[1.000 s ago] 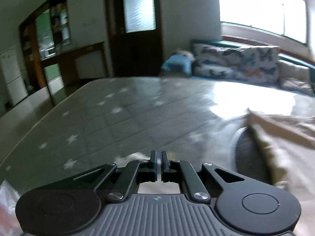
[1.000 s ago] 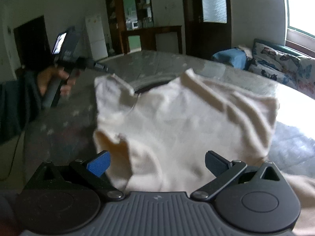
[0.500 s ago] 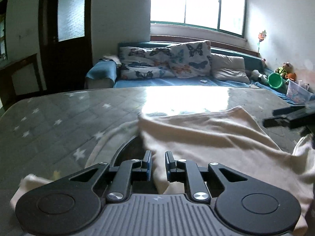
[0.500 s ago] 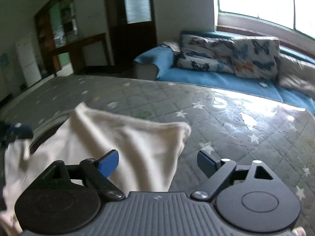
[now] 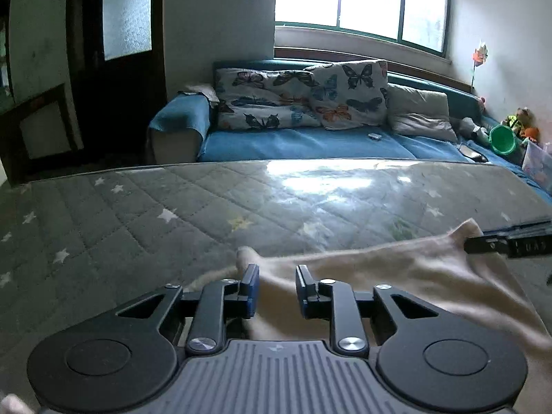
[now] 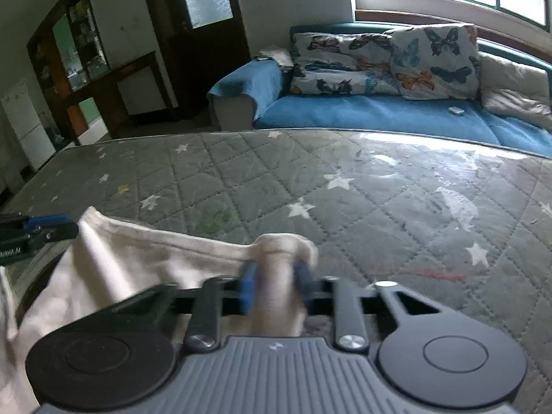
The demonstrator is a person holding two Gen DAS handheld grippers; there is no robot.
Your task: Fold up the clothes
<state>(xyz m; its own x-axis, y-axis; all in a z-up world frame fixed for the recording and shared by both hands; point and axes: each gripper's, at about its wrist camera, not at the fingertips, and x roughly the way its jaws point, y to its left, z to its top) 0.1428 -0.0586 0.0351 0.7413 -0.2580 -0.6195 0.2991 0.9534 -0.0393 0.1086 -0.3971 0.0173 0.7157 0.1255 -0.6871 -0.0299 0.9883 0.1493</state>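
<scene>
A cream garment (image 5: 396,276) lies on the grey star-quilted mattress (image 5: 241,207). My left gripper (image 5: 276,288) is open, its jaws apart with the garment's left edge lying between them. In the right wrist view my right gripper (image 6: 274,284) is shut on a bunched corner of the same garment (image 6: 145,262); the fingers are blurred. The right gripper's tip shows at the right edge of the left wrist view (image 5: 510,245), at the garment's far corner. The left gripper's tip shows at the left edge of the right wrist view (image 6: 31,231).
A blue sofa (image 5: 310,141) with butterfly pillows (image 5: 303,100) stands behind the mattress, under a bright window. A dark door and cabinet (image 6: 103,69) stand at the back left. A green bucket and toys (image 5: 503,138) sit at the far right.
My right gripper has closed from wide open onto the garment's corner. My left gripper went from shut to open. Both cameras have swung towards the sofa and window.
</scene>
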